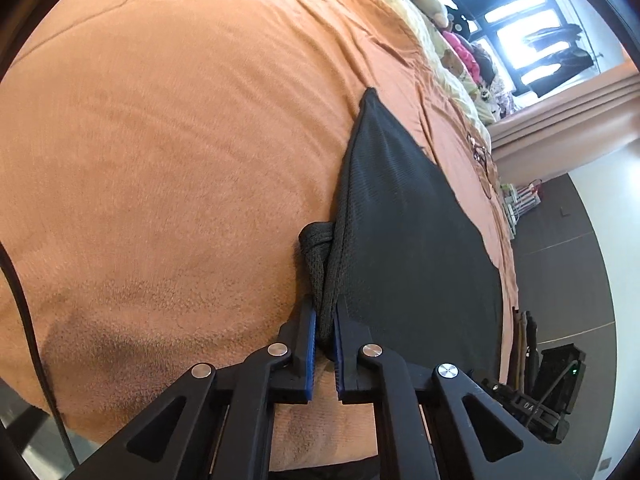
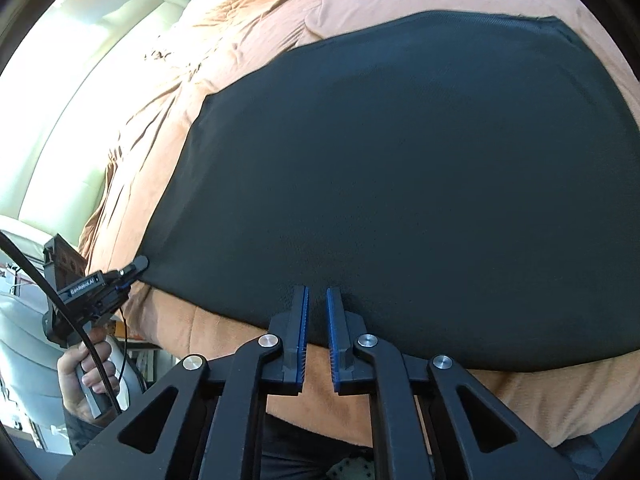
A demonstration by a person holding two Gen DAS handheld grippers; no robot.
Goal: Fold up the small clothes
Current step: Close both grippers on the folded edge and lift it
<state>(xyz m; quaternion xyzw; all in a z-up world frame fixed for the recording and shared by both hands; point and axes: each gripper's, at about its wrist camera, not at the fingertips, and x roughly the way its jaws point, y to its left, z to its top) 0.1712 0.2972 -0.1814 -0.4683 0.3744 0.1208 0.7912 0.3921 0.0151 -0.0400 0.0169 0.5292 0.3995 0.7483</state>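
I see the dark garment point(image 2: 400, 184) spread nearly flat on the orange blanket point(image 1: 160, 140) that covers the bed, a dark grey-black knit with a fine ribbed weave, its near hem running close to the bed's near edge. From the right wrist camera its far edge curves smoothly, with one corner at the far right and a notched corner on the left side. My left gripper point(image 1: 326, 328) is clamped on the garment's bunched corner: in the left wrist view the cloth is gathered into a thick twisted rope between the blue pads point(image 1: 310, 332), and a small loop of fabric sticks out to the left just beyond the fingertips. In the right wrist view that same gripper point(image 2: 138, 264) sits at the garment's near left corner, held by a hand point(image 2: 86, 368) with a black cable trailing past it. My right gripper point(image 2: 317, 300) sits over the garment's near hem, its jaws drawn nearly together with a dark strip of the cloth between the pads. Beyond the garment, bare blanket stretches wide to the left and far side. Past its right edge the bed ends at dark floor point(image 1: 580, 248), and soft toys point(image 1: 452, 36) line the far edge below a window point(image 1: 516, 28).
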